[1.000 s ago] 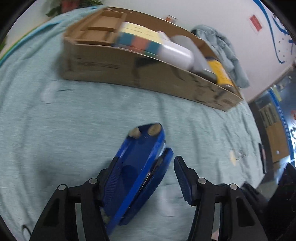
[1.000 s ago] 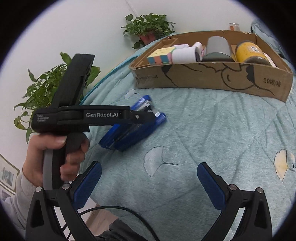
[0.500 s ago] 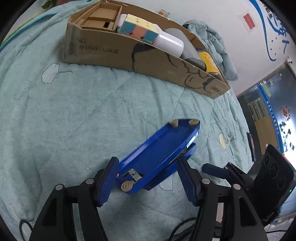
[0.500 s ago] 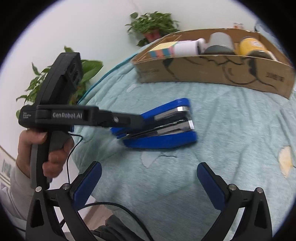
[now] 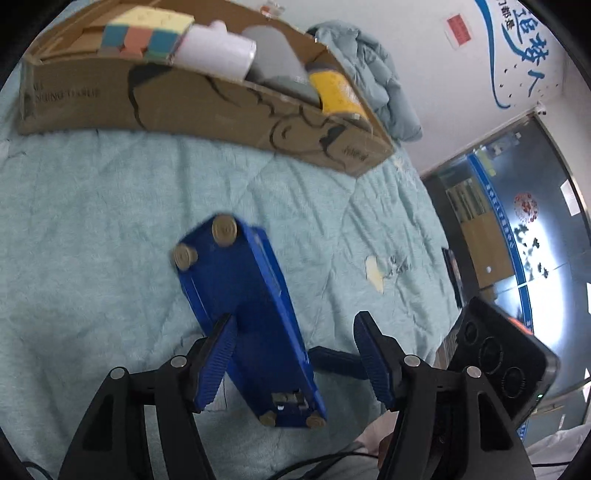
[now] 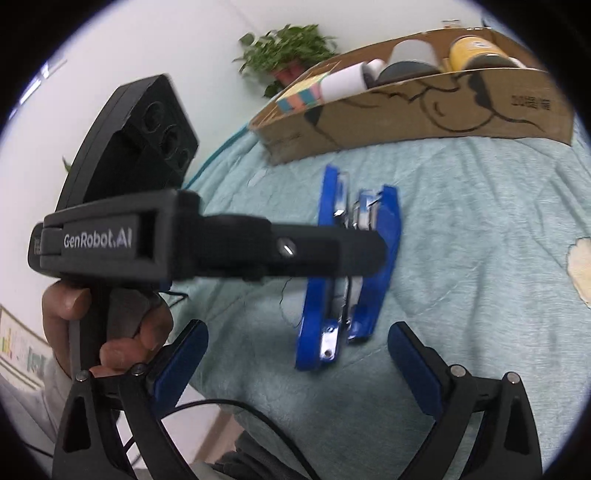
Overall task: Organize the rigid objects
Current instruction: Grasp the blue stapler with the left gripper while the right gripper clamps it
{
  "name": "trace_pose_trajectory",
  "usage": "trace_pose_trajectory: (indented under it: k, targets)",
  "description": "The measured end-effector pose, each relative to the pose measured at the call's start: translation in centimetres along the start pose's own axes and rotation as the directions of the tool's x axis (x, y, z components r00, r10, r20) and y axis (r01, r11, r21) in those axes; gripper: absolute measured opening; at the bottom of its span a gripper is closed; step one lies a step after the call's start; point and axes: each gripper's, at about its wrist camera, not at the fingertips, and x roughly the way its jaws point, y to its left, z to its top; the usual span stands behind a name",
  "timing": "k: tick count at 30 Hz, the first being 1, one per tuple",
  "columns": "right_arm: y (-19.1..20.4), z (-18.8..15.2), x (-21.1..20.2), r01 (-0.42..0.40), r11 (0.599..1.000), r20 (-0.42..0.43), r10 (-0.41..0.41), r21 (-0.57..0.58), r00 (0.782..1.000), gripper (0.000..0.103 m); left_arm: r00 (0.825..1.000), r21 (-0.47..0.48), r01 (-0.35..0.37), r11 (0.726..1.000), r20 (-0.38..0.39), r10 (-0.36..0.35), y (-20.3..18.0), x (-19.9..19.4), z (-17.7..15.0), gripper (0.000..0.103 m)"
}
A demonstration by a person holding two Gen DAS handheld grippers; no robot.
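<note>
Quick status from my end, watching both wrist feeds. The blue stapler (image 5: 251, 314) isn't in the box yet. It's out on the teal quilt (image 5: 92, 221), well short of the cardboard box (image 5: 207, 107), tipped up on its side. The left camera looks straight at its underside, rubber feet and all.

The left gripper (image 5: 294, 317) has the stapler between its fingers, but I wouldn't call it a grip. The left pad sits right against one side of the stapler, and there's a clear gap between the other side and the right pad. The jaws have just been opening, so they're loose around it, not clamped. From the right camera I can see one black finger of that gripper lying across the stapler's middle, with the person's hand (image 6: 110, 332) wrapped around the handle.

The right gripper (image 6: 298, 326) is spread wide with nothing between its fingers. It has just been closing a touch, though the stapler's near end only sits just ahead of the tips.

The box at the far side already holds a pastel puzzle cube (image 5: 140, 35), a white cylinder (image 5: 218, 51) lying next to it, a grey cylinder (image 5: 275, 62) and a yellow can (image 5: 336, 92) at the right end. Both feeds are a bit blurry, so I can't tell if the stapler's bottom edge is fully resting on the quilt.
</note>
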Motion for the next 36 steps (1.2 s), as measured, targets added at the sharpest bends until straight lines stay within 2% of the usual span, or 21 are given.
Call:
trace_pose_trajectory:
  k: [2,4,5,7,9,12,15,18,19,22,24,25,26,27,28,29,30,31,32,34,36]
  targets:
    - [-0.1,0.3,0.0,0.036,0.999,0.024,-0.036,0.009,0.999,0.098,0.999,-0.024,0.011,1.0,0.032,-0.011,0.5,-1.0,0.2,0.066]
    - [-0.1,0.7,0.6,0.085,0.996,0.022,-0.085,0.009,0.996,0.096,0.998,-0.041,-0.006,0.999,0.062,0.008,1.3,-2.1,0.3,0.067]
    - [0.0,0.9,1.1,0.106,0.994,0.019,-0.106,0.007,0.994,0.09,0.997,-0.046,-0.025,0.999,0.069,0.028,1.6,-2.5,0.3,0.067]
    - [0.6,1.4,1.9,0.163,0.986,0.03,-0.162,-0.028,0.986,0.071,0.996,-0.054,-0.047,0.997,0.074,0.051,2.1,-2.8,0.1,0.067]
    - [0.6,1.7,2.3,0.222,0.974,0.027,-0.221,-0.048,0.975,0.044,0.996,-0.07,-0.045,0.997,0.076,0.05,2.8,-3.1,0.0,0.067]
    - [0.7,2.0,2.6,0.287,0.955,0.037,-0.285,-0.081,0.958,0.036,0.996,-0.063,-0.046,0.997,0.076,0.051,2.9,-3.0,0.0,0.067]
    - [1.5,2.0,2.6,0.349,0.925,0.056,-0.345,-0.152,0.937,0.036,0.997,-0.052,-0.032,0.998,0.075,0.036,2.6,-2.4,0.2,0.067]
    - [1.6,2.6,3.0,0.425,0.879,0.09,-0.416,-0.214,0.905,0.036,0.996,-0.046,-0.031,0.998,0.085,0.034,2.4,-2.4,0.7,0.067]
    - [1.6,2.8,2.8,0.463,0.855,0.109,-0.45,-0.234,0.886,0.036,0.995,-0.046,-0.029,0.999,0.09,0.033,2.4,-2.5,0.9,0.067]
    - [0.9,3.7,2.6,0.61,0.732,0.18,-0.585,-0.302,0.791,0.036,0.993,-0.044,-0.033,0.999,0.109,0.037,2.5,-3.0,1.3,0.067]
    - [0.2,4.1,2.7,0.686,0.633,0.212,-0.66,-0.36,0.721,0.036,0.991,-0.042,-0.051,0.998,0.125,0.055,2.6,-3.2,1.6,0.067]
    - [0.3,3.9,3.0,0.732,0.541,0.258,-0.701,-0.413,0.664,0.036,0.989,-0.044,-0.055,0.998,0.134,0.06,2.7,-3.3,1.7,0.067]
    - [0.6,3.8,3.4,0.744,0.498,0.276,-0.714,-0.445,0.643,0.036,0.988,-0.047,-0.055,0.997,0.139,0.062,2.7,-3.3,1.8,0.073]
    - [0.8,3.2,3.4,0.736,0.482,0.278,-0.711,-0.475,0.646,0.043,0.986,-0.063,-0.054,0.997,0.155,0.063,2.9,-3.3,2.0,0.078]
    - [1.2,2.9,3.6,0.716,0.493,0.277,-0.691,-0.494,0.667,0.05,0.984,-0.073,-0.054,0.996,0.166,0.066,3.0,-3.4,2.0,0.086]
    - [1.9,2.5,2.9,0.669,0.544,0.28,-0.631,-0.506,0.724,0.066,0.981,-0.081,-0.053,0.995,0.18,0.067,3.2,-3.5,2.0,0.09]
    - [2.3,2.0,1.9,0.608,0.609,0.267,-0.561,-0.509,0.784,0.078,0.98,-0.085,-0.047,0.995,0.187,0.062,3.2,-3.4,2.1,0.092]
    - [2.6,1.7,0.8,0.535,0.685,0.248,-0.479,-0.494,0.842,0.081,0.981,-0.087,-0.037,0.996,0.186,0.053,3.3,-3.2,2.1,0.092]
    - [2.7,1.8,-0.2,0.475,0.754,0.237,-0.412,-0.454,0.88,0.081,0.984,-0.09,-0.02,0.996,0.177,0.036,3.4,-2.9,2.1,0.092]
    - [1.8,2.1,-1.3,0.417,0.834,0.219,-0.359,-0.362,0.908,0.081,0.987,-0.09,-0.007,0.996,0.157,0.021,3.3,-2.2,2.2,0.092]
    - [0.4,2.3,-1.4,0.422,0.85,0.199,-0.375,-0.316,0.905,0.081,0.991,-0.078,-0.011,0.997,0.129,0.021,2.9,-1.2,2.3,0.092]
